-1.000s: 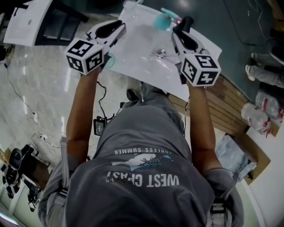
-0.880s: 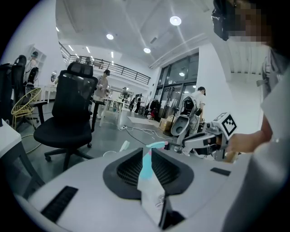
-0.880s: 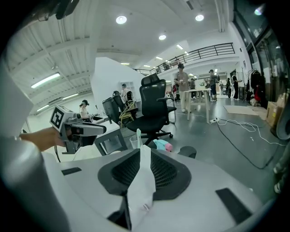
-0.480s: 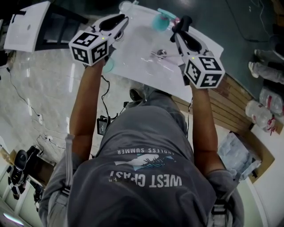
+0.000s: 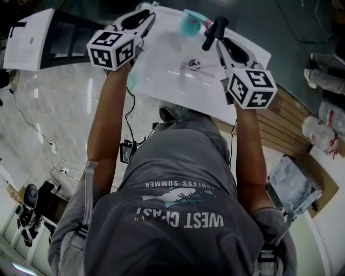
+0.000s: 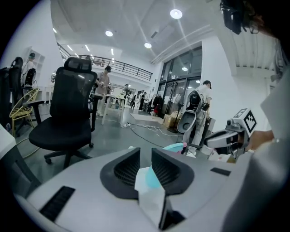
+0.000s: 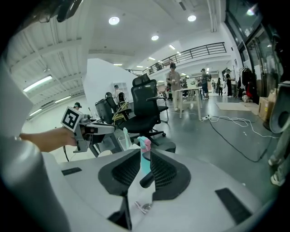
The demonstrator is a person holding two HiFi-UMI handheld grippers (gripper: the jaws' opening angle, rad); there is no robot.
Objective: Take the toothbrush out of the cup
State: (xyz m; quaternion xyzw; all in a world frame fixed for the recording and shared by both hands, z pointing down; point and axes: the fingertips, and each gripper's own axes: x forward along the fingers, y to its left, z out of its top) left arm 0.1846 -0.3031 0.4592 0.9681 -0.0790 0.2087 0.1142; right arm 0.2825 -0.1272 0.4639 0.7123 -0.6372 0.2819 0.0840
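1. The person's grey shirt (image 5: 178, 215) fills the near part of the head view. Both bare forearms reach out over the white desk (image 5: 161, 75) towards the teal cup (image 5: 189, 26).
2. A small metal object (image 5: 193, 64) lies on the desk on the near side of the cup, apart from it.
3. The right hand-held gripper (image 7: 145, 153) hangs above the desk just to the right of the cup. It is clenched on a black rod (image 7: 147, 179) that sits aslant between its pads. I cannot tell what the rod belongs to.
4. The left hand-held gripper (image 6: 146, 152) is to the left of the cup, well apart from it, and released. A narrow gap stands between its pads, and only the desk and a teal patch show through it.
5. The cup stands on the desk near the far edge. The toothbrush (image 5: 194, 15), teal with a pink head, is in the cup and leans out over the rim to the right. Along the right gripper's jaws it lines up with their gap. Whether they touch it I cannot tell.
6. A clear cup (image 7: 122, 139) stands to the left of the teal cup, at the desk's far edge.
7. Beyond the cup and off the desk, a black office chair (image 6: 68, 118) stands on the grey floor.
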